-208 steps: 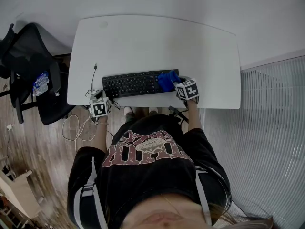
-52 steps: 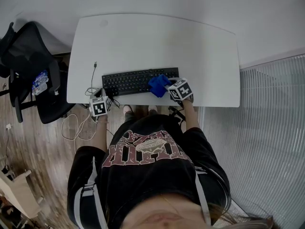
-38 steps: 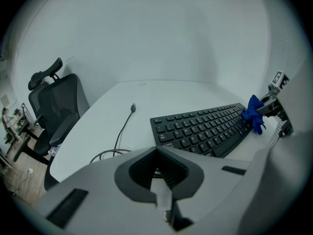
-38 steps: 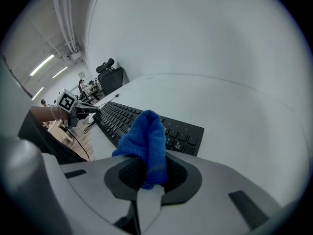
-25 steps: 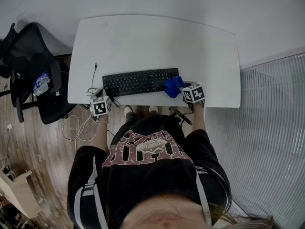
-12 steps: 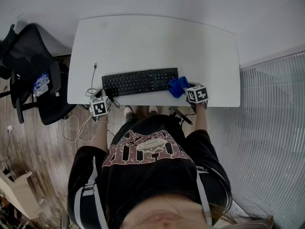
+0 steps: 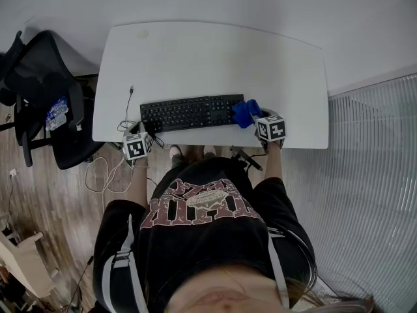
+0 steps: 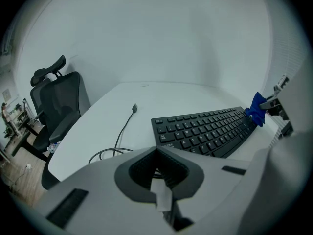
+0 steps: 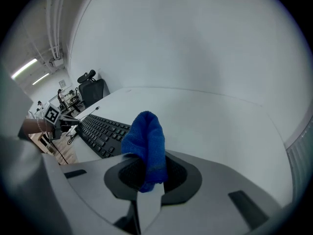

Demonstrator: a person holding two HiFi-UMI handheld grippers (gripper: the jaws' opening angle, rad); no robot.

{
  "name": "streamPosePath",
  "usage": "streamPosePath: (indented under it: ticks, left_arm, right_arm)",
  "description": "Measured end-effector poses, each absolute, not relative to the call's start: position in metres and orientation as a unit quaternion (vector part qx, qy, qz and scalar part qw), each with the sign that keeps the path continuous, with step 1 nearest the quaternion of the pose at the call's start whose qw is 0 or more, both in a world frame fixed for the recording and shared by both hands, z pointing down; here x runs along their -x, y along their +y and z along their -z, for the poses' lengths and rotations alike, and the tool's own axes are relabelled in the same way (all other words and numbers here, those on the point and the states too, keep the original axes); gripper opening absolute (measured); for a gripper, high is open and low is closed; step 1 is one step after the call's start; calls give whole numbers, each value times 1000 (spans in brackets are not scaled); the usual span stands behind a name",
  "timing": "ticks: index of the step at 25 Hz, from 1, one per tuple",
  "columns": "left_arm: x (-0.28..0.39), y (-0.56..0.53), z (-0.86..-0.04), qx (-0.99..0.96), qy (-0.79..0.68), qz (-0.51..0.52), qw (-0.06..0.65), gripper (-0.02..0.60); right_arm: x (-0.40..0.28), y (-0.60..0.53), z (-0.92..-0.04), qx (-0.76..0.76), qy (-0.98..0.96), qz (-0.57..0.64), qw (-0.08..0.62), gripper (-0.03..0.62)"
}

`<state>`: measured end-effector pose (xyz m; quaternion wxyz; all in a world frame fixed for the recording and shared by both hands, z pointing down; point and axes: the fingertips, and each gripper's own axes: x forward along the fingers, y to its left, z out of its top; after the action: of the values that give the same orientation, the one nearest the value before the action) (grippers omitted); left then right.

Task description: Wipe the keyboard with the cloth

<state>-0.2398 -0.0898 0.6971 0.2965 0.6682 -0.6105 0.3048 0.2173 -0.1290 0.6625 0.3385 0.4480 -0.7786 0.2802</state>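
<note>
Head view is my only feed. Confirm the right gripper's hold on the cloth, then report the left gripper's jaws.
Observer: In the right gripper view, the right gripper has its jaws shut on the blue cloth, which sticks up out of them in a fold.
Operator: Now the left.
Observer: The left gripper has its jaws together with nothing between them.
Operator: Check the cloth against the keys.
Observer: Seen side-on in the left gripper view, the cloth hangs at the far end of the keyboard, its lower edge about level with the keys. I cannot tell whether it touches them.
</note>
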Motion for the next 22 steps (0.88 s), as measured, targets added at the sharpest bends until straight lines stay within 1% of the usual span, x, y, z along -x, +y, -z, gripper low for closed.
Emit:
streamPosePath:
  ticks: [3, 8, 16, 22]
  left_arm:
    - [241, -89, -695, -667, -610, -311, 292, 35]
    - [229, -105, -675, -682, -614, -304, 256, 35]
    - [177, -133, -637, -730, -586, -274, 221, 35]
    - [134, -143, -617, -760, -560, -253, 211, 35]
  right_arm:
    - [-217, -137, -649, -462, -781, -270, 322, 64]
    - [-205, -147, -633, -465, -789, -258, 307, 64]
    - [-135, -157, -613, -419, -827, -240, 287, 64]
    - [-82, -164, -599, -375, -856, -221, 278, 64]
